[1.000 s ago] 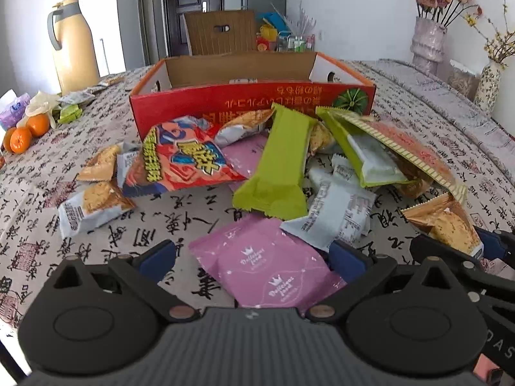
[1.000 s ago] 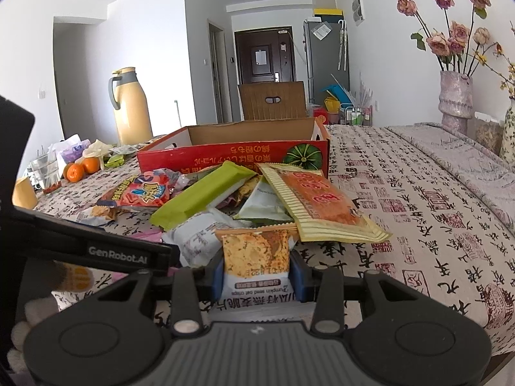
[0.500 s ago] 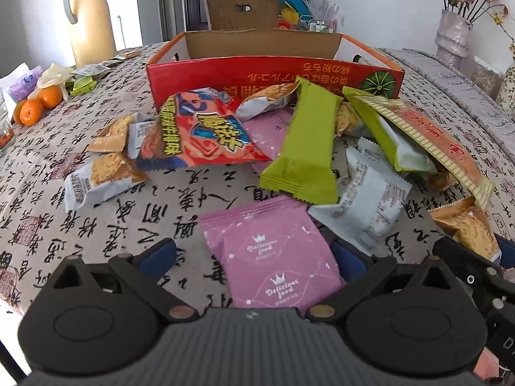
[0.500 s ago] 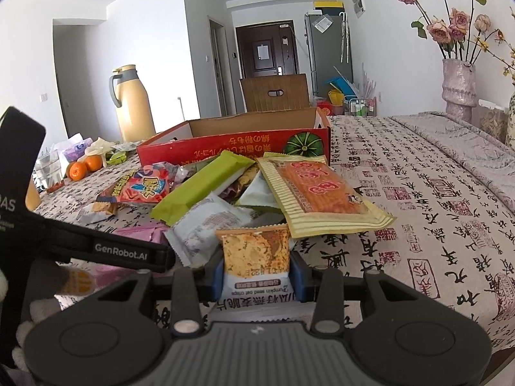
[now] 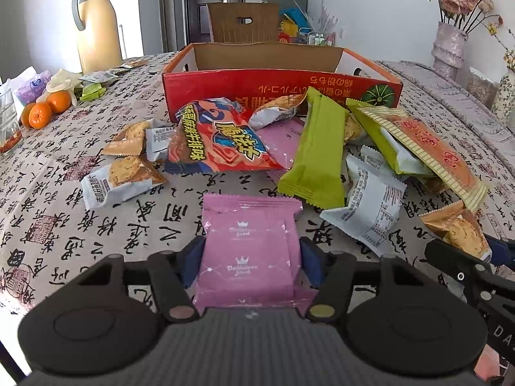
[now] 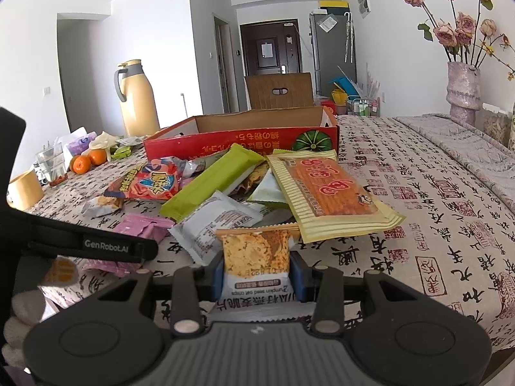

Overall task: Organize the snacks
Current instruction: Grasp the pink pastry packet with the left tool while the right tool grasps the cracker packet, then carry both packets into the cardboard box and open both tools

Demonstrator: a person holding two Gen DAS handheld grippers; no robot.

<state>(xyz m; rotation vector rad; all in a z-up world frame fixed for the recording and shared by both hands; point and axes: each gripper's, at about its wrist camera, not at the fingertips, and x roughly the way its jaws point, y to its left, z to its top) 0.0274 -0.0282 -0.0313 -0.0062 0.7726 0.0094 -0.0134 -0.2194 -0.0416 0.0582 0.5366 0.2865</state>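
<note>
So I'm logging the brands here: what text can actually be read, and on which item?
"Delicious food": pink packet between the left gripper's fingers.
"Pumpkin seed oat crisps", upside down: crisp packet in the right gripper.
"GenRobot.AI": left gripper's side, seen from the right wrist.
Chinese print on the red box, the chip bag and the tablecloth: not readable to me.
Grey packet's label: too small.

Tbl [image 5: 64, 231] w/ snack pkts [image 5: 325, 151], box [image 5: 283, 87], oranges [image 5: 40, 114].

Snack packets [image 5: 222, 141] lay heaped on the desk [image 5: 64, 225] before the open box [image 5: 280, 74]; oranges [image 5: 45, 111] sat at the frame's left
</note>
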